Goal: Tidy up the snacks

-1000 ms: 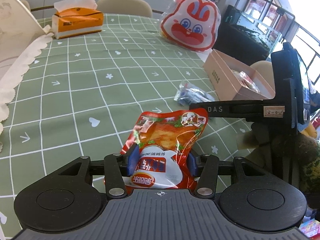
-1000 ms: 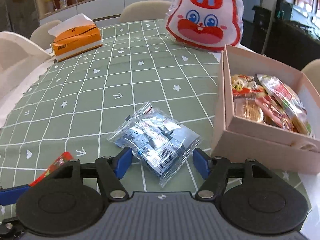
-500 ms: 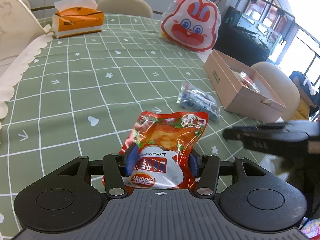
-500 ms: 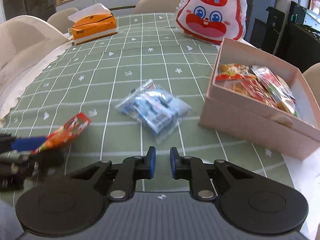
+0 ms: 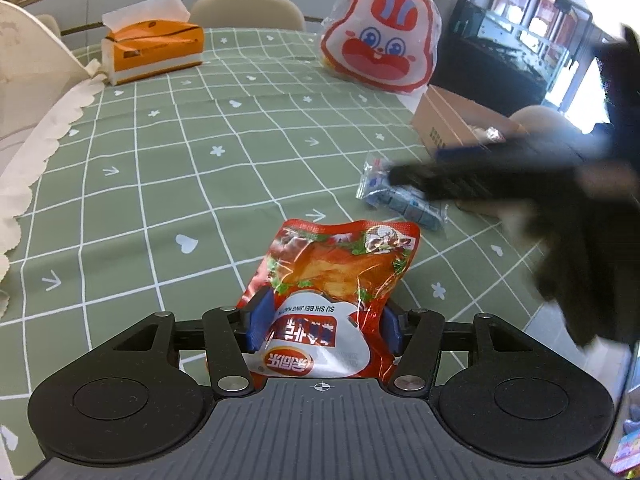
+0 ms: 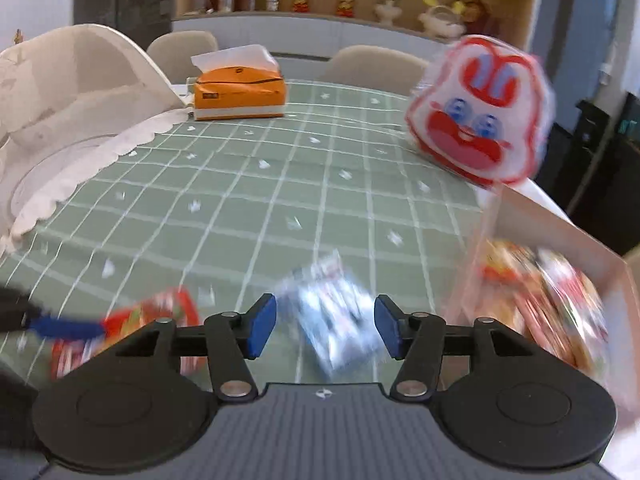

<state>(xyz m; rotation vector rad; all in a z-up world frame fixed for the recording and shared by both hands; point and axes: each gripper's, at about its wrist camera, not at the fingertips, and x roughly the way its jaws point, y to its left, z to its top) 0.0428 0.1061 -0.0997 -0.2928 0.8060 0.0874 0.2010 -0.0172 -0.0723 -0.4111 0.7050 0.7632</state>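
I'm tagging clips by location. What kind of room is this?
Probably a home dining room: a table under a green checked tablecloth, upholstered chairs around it, and a display shelf of figurines behind.

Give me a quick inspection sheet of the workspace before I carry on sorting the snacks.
Surface: green checked tablecloth; a white scalloped cloth overlaps its left edge.
Job's things: red snack packet between the left pads; blue-and-clear snack packet loose on the cloth; cardboard box at right already holds several snacks.
Clutter: orange tissue box and rabbit-face bag at the far side.
Grippers: left hand-held gripper has just been opening, and whether its pads still press the red packet is unclear; right hand-held gripper open above the blue packet, blurred, jaws just opening.
Cables: nothing seen.
Surroundings: beige chairs, shelf of figurines.
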